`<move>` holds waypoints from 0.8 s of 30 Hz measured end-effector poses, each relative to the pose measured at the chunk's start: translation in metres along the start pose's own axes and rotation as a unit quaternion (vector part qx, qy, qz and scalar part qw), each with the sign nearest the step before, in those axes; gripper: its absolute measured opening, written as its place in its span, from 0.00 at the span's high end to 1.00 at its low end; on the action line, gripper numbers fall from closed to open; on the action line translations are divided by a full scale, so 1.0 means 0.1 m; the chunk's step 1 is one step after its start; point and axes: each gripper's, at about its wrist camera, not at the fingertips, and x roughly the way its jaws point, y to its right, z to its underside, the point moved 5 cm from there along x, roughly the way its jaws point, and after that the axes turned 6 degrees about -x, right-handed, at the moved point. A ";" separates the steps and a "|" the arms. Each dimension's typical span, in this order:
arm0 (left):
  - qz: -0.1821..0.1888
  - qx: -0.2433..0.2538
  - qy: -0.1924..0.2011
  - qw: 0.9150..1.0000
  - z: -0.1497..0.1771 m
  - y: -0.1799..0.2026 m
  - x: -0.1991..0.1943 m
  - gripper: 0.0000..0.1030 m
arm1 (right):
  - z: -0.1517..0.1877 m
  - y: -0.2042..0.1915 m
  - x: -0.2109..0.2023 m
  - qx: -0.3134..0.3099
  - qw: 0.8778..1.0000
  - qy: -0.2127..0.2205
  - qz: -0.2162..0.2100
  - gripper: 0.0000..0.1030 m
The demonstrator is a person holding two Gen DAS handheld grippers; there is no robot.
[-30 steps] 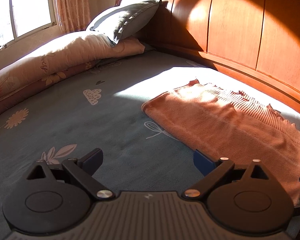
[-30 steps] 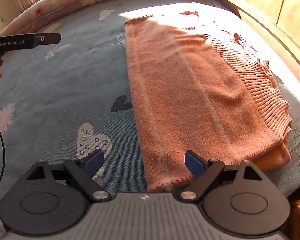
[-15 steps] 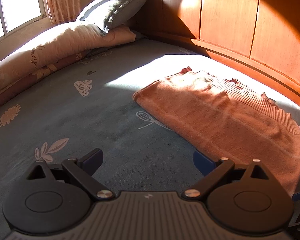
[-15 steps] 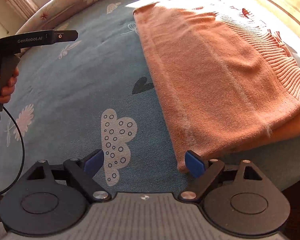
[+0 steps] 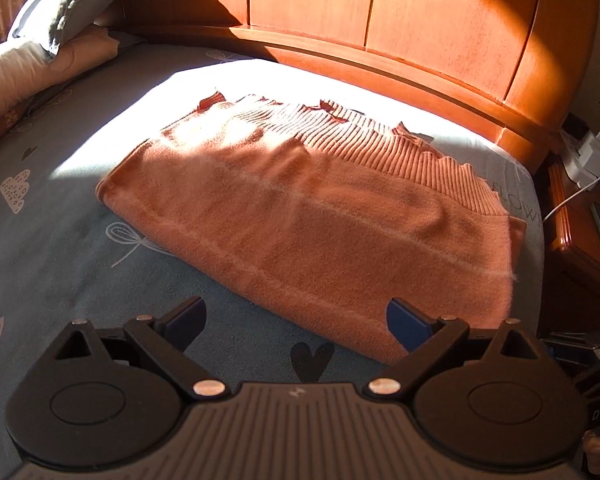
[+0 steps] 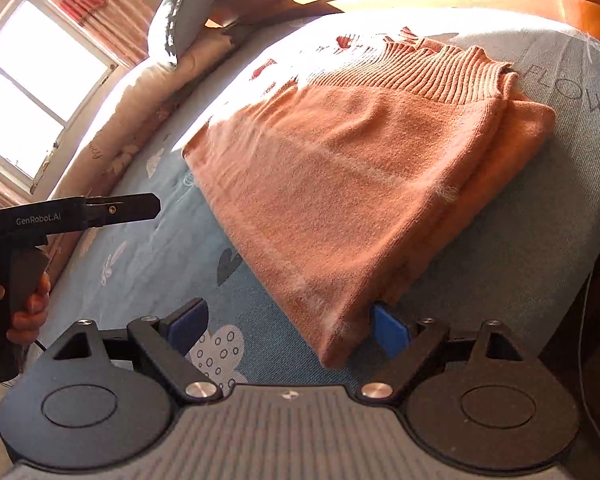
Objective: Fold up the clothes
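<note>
Orange knit sweater (image 6: 340, 184) is lying folded on the bed (image 6: 148, 248); the right hand-held gripper (image 6: 288, 324) (jaws apart) is straddling its near corner, lower centre, seemingly to grip.

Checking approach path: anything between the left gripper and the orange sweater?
Nothing but bare blue sheet with a printed heart; the left gripper, open, sits just short of the orange sweater edge. Shown in the left wrist view.
</note>
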 end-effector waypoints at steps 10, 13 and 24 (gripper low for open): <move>0.024 0.047 -0.029 0.998 -0.06 0.29 0.17 0.06 | -0.05 0.18 0.10 0.107 0.992 0.064 -0.021 0.12; 0.023 0.048 -0.034 0.998 -0.05 0.29 0.19 0.06 | -0.06 0.23 0.15 0.142 0.987 0.068 -0.032 0.12; 0.028 0.030 -0.060 0.997 -0.07 0.29 0.39 0.06 | -0.11 0.36 0.26 0.189 0.972 0.100 -0.095 0.11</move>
